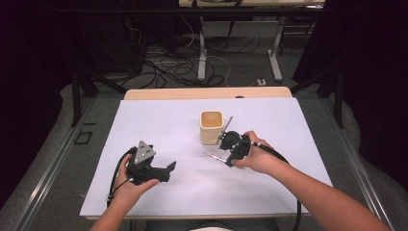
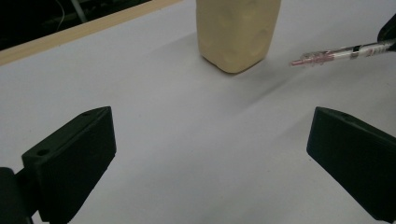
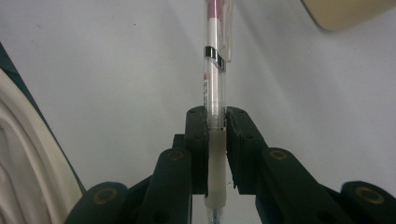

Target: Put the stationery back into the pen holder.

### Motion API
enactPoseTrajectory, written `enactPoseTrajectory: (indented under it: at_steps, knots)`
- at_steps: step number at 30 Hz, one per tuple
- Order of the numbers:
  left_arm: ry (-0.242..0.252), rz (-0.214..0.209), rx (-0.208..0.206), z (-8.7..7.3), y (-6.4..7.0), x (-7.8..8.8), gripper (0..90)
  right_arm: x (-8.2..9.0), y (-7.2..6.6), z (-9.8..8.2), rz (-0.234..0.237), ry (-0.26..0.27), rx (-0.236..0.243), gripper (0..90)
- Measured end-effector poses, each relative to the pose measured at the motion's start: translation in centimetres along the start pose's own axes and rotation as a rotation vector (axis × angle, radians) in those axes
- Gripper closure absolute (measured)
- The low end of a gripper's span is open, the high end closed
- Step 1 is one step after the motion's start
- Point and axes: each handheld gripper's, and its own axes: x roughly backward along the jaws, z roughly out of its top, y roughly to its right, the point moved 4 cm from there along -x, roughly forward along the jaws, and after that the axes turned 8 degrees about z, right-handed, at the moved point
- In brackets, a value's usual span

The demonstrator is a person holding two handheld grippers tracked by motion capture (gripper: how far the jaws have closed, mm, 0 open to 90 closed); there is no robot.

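Right gripper view: right gripper (image 3: 216, 122) clamps pen (image 3: 214, 88) near its grip, off-centre; it could pivot, miss cup (image 1: 211, 127) at 11 o'clock. Left gripper (image 2: 210, 158) open, empty.

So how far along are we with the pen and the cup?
Pickup looks done: the right tool is shut on the clear pen, lifted off the white table beside the beige cup. The left tool is open. Left, probably: dropping the pen into the cup.

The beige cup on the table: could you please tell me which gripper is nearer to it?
Right. The right gripper, shut on a pen, sits just beside the beige cup; the left gripper is open, farther off toward the person.
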Motion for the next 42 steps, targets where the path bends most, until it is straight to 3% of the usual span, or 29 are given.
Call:
enactPoseTrajectory:
  at_steps: [6, 8, 12, 14, 21, 27, 30, 31, 33, 34, 42]
  knots:
    - [0.015, 0.005, -0.132, 0.8, 1.5, -0.1, 1.4, 0.0, -0.3, 0.7, 0.014, -0.006, 0.002, 79.8]
    - [0.003, 0.000, -0.196, 1.1, 1.9, 0.0, 2.5, 0.2, -0.3, 0.8, -0.013, -0.027, 0.011, 79.8]
    - [0.010, 0.002, -0.279, 1.5, 2.9, 0.0, 5.0, 0.2, -0.5, 1.1, 0.023, -0.003, 0.013, 79.8]
    - [0.016, 0.001, -0.316, 1.7, 3.4, -0.1, 6.2, 0.3, -0.4, 1.1, 0.016, -0.014, 0.022, 79.8]
    - [0.045, 0.019, -0.438, 2.2, 4.6, -0.2, 15.4, 0.4, -0.3, 1.3, 0.046, -0.024, 0.013, 79.8]
    - [0.071, 0.029, -0.526, 2.7, 5.6, -0.4, 16.3, 0.7, -0.4, 1.6, 0.110, -0.024, -0.032, 79.8]
    - [0.086, 0.037, -0.577, 2.9, 6.1, -0.4, 18.7, 0.8, -0.1, 1.7, 0.130, -0.024, -0.020, 79.8]
    - [0.089, 0.040, -0.588, 3.0, 6.3, -0.5, 19.4, 0.9, -0.2, 1.8, 0.142, -0.024, -0.040, 79.9]
    - [0.103, 0.047, -0.618, 3.1, 6.6, -0.5, 21.8, 0.9, 0.0, 1.8, 0.161, -0.028, -0.018, 79.8]
    - [0.111, 0.050, -0.634, 3.2, 6.8, -0.6, 22.9, 0.9, -0.1, 1.9, 0.171, -0.021, -0.036, 79.8]
    - [0.143, 0.076, -0.752, 3.6, 8.1, -1.0, 31.9, 1.0, 0.0, 1.9, 0.205, -0.026, -0.057, 79.8]
